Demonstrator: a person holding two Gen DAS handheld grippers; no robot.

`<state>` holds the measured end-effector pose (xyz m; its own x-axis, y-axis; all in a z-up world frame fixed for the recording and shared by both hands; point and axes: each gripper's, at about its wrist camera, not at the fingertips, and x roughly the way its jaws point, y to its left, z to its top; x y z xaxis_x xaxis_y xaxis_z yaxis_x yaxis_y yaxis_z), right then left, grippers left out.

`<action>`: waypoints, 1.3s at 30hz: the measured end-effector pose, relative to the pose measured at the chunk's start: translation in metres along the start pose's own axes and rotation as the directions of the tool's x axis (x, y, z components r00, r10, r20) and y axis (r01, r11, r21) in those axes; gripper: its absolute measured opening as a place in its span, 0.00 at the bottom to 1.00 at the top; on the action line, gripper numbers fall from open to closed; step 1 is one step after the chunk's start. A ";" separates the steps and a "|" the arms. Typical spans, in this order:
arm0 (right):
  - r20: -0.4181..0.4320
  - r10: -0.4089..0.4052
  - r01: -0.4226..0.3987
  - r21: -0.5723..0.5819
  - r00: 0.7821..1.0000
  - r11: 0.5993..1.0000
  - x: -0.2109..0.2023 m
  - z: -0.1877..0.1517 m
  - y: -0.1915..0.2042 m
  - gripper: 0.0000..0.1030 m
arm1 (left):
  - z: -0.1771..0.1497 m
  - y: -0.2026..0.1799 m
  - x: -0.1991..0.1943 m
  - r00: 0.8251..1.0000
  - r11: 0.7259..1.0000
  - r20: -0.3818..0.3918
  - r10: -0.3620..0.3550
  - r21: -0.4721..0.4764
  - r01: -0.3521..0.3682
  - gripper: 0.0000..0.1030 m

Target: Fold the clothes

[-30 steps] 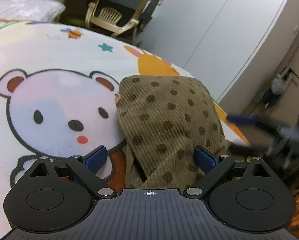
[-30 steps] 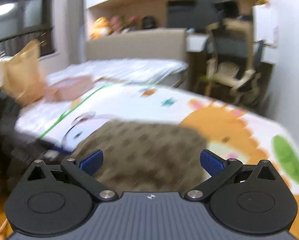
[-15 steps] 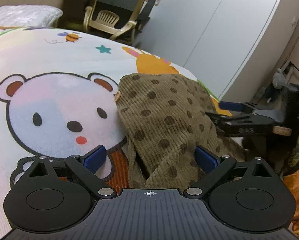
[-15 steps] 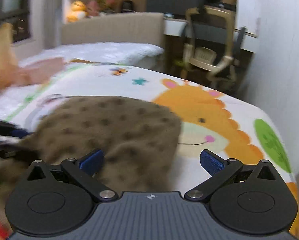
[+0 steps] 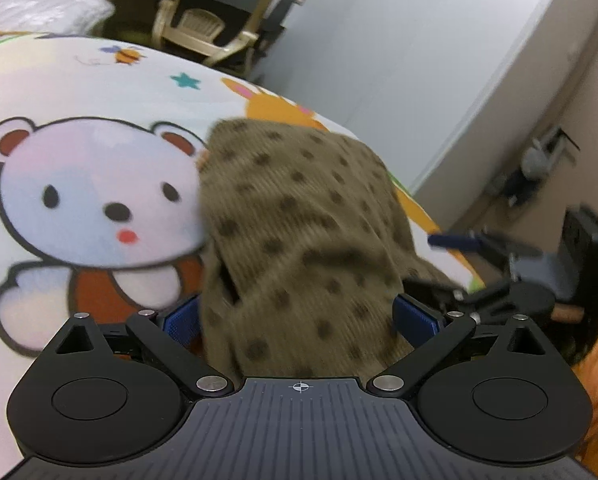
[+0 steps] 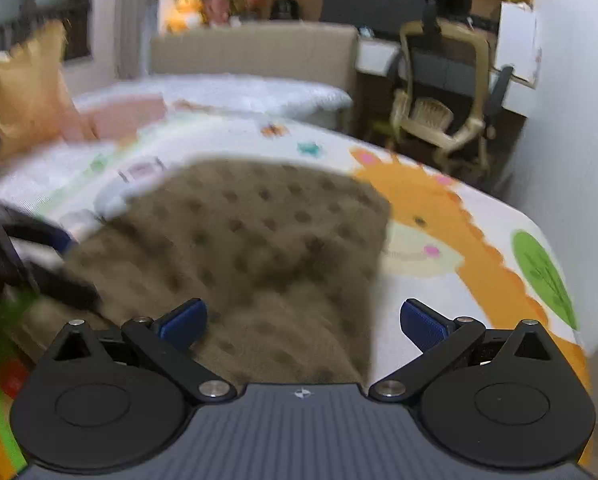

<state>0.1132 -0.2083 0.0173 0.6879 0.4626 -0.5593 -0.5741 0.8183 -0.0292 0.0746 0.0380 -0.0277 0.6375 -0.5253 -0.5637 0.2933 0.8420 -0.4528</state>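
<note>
A brown corduroy garment [image 5: 299, 240] with dark dots lies rumpled on a cartoon-print bed cover [image 5: 79, 88]. My left gripper [image 5: 297, 320] is open, and the near end of the cloth fills the gap between its blue pads without being pinched. In the right wrist view the same garment [image 6: 259, 240] spreads ahead. My right gripper [image 6: 303, 320] is open over the cloth's near right edge. The right gripper [image 5: 483, 256] also shows at the far right of the left wrist view. The left gripper [image 6: 43, 256] appears blurred at the left of the right wrist view.
A wooden-framed office chair [image 6: 443, 104] stands past the far end of the bed by a desk. White quilted bedding [image 6: 239, 92] and a pink folded item [image 6: 123, 116] lie at the bed's far side. A white wardrobe wall [image 5: 419, 60] runs along the right.
Both grippers have moved in toward the garment's near end. The cloth now sits deeper between the left gripper's pads. The right gripper swung left, so the cloth lies ahead of it.
</note>
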 end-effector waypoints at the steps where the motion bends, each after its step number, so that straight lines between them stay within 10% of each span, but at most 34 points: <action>1: 0.026 0.036 -0.037 0.014 0.999 0.999 -0.003 0.002 0.001 1.00 | -0.003 -0.004 0.000 1.000 1.000 -0.006 -0.004 0.015 0.004 0.98; 18: -0.115 0.140 -0.153 -0.105 0.983 0.983 -0.003 -0.015 0.021 1.00 | 0.021 0.023 -0.007 0.999 0.979 0.037 0.005 -0.204 0.002 0.98; 28: -0.057 -0.080 0.086 0.109 0.995 0.990 0.008 0.001 -0.039 1.00 | 0.033 0.003 0.025 0.998 0.993 -0.019 0.054 -0.106 -0.056 0.98; 39: -0.072 0.114 -0.095 0.227 0.991 0.969 0.054 0.008 -0.027 0.84 | 0.038 0.005 0.035 1.000 0.995 -0.011 0.019 -0.094 -0.020 0.98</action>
<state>0.1693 -0.2024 -0.0061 0.5843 0.5267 -0.6174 -0.5206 0.8269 0.2128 0.1253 0.0285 -0.0230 0.6351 -0.5107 -0.5795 0.2127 0.8369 -0.5044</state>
